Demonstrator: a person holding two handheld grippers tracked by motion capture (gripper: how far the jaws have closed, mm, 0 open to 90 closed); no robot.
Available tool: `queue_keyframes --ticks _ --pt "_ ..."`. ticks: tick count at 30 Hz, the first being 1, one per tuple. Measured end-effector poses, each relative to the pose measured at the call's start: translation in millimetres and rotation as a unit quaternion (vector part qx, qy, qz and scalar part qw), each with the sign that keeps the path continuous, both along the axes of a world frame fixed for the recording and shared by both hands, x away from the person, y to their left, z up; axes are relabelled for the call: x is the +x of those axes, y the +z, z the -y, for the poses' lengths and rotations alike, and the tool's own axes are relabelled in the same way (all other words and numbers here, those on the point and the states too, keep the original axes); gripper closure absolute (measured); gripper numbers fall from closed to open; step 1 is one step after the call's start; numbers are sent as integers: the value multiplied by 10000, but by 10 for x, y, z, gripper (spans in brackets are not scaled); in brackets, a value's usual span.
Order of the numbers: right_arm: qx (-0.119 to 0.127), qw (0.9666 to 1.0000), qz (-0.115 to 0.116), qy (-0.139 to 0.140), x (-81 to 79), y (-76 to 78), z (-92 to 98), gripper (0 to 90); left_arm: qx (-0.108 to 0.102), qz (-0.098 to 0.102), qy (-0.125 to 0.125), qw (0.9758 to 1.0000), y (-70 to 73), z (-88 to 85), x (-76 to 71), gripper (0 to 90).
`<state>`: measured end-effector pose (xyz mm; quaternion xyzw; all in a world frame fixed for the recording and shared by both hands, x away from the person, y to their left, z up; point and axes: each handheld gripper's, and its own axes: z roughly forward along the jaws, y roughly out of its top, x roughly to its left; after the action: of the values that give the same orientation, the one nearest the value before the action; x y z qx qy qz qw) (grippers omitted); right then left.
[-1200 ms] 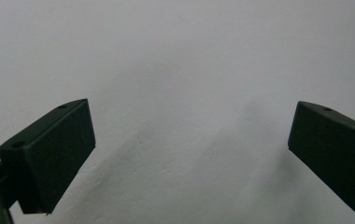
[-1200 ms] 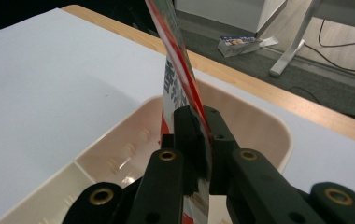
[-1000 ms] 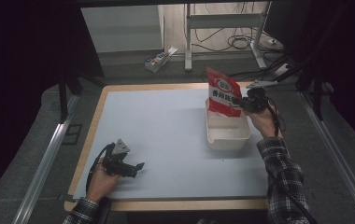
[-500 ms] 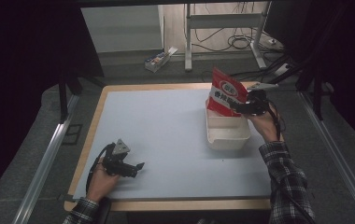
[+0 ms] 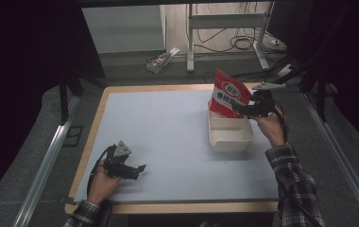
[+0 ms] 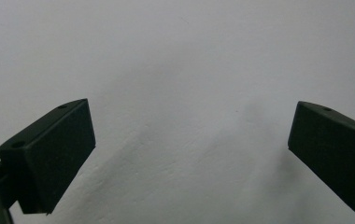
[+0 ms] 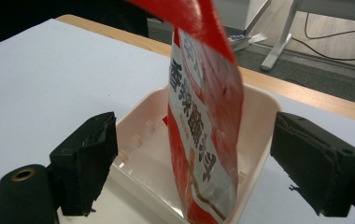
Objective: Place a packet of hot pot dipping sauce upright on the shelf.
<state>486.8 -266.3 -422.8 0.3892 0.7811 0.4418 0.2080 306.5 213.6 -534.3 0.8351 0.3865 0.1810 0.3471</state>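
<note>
A red and white snack bag stands tilted in the far end of a white plastic tray on the right side of the table. My right gripper hovers just right of the bag. In the right gripper view the bag sits between the jaws of my right gripper, which have just been opening; both pads stand clear of it, above the tray. My left gripper rests on the near left of the table, and in its own view my left gripper is open over bare tabletop.
The pale tabletop has a wooden border. Metal rails run along both sides. Behind the table a small box lies on the floor near desk legs and cables.
The right gripper's jaws have come apart and let go of the bag, which now stands tilted in the tray. The left gripper has not moved.
</note>
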Motion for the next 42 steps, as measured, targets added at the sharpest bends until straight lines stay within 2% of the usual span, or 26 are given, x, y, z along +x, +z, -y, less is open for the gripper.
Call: queue_keyframes --ticks 12,23,31,42 --pt "-24 10000 -22 -75 -199 104 38 100 -14 13 5 10000 4 1 -1 7" --pt "12 9999 -110 -61 -435 102 90 83 6 9 0 10000 1 8 -2 7" --pt "25 9999 -111 -37 -656 83 110 65 2 2 -19 10000 3 11 -4 6" --pt "10 9998 -115 173 -1009 54 43 43 27 13 -52 10000 6 13 -8 4"
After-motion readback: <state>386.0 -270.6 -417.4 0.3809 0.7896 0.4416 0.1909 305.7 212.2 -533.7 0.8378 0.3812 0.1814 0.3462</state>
